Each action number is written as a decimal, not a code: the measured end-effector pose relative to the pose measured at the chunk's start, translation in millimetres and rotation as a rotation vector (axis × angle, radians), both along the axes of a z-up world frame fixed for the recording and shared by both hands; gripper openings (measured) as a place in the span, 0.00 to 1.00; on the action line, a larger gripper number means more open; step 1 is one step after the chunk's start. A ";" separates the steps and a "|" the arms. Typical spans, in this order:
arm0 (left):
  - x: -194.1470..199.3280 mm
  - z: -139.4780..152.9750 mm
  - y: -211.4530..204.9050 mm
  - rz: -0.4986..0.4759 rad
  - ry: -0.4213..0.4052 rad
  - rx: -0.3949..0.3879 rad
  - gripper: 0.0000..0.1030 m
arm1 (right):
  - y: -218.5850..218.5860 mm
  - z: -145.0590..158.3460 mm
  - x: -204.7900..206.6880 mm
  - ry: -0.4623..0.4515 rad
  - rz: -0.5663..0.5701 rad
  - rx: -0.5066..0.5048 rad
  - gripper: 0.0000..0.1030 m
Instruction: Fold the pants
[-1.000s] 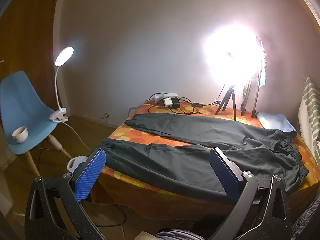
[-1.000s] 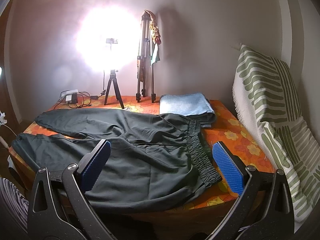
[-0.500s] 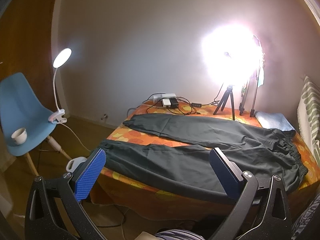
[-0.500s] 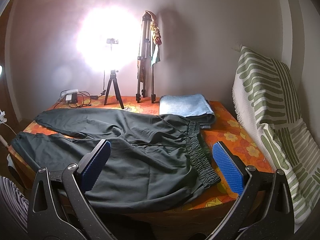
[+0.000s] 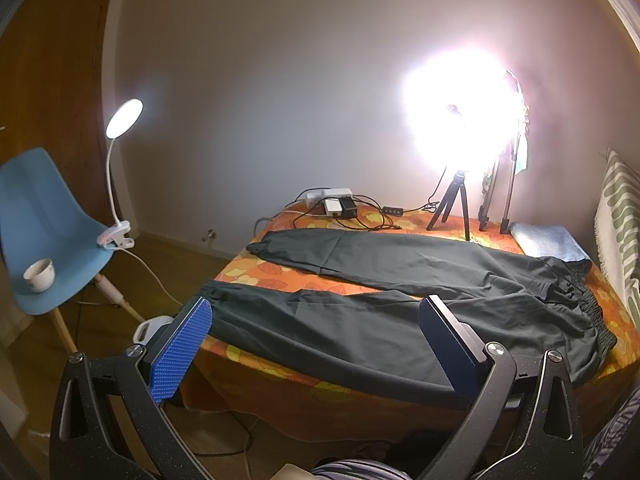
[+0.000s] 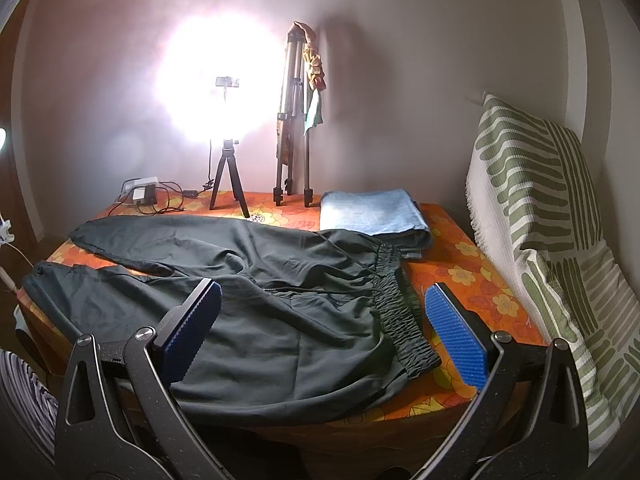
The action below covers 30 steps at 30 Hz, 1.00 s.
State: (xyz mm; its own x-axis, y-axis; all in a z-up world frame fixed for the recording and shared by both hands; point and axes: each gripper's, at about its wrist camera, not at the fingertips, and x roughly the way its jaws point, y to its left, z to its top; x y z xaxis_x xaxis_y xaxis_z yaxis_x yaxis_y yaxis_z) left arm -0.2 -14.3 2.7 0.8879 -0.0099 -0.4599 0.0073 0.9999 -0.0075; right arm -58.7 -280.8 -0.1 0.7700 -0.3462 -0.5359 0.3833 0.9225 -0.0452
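No text, label, brand, number or sign can be read anywhere ahead of either gripper, in the left wrist view or the right wrist view.

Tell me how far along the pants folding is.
Done: the pants are spread flat on the table, legs apart, waistband toward the right end. No fold is visible yet. In hand: nothing; the left gripper and right gripper are both open, hovering near the front edge and apart from the cloth. Left: every fold, probably starting by laying one leg over the other.
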 end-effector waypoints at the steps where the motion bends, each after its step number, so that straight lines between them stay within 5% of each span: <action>1: 0.1 0.1 0.0 0.000 0.001 0.000 1.00 | 0.2 0.0 0.4 0.001 0.000 0.000 1.00; 30: 13.9 -5.7 7.4 0.013 0.009 0.034 1.00 | 3.9 -4.8 14.5 0.012 0.041 -0.005 1.00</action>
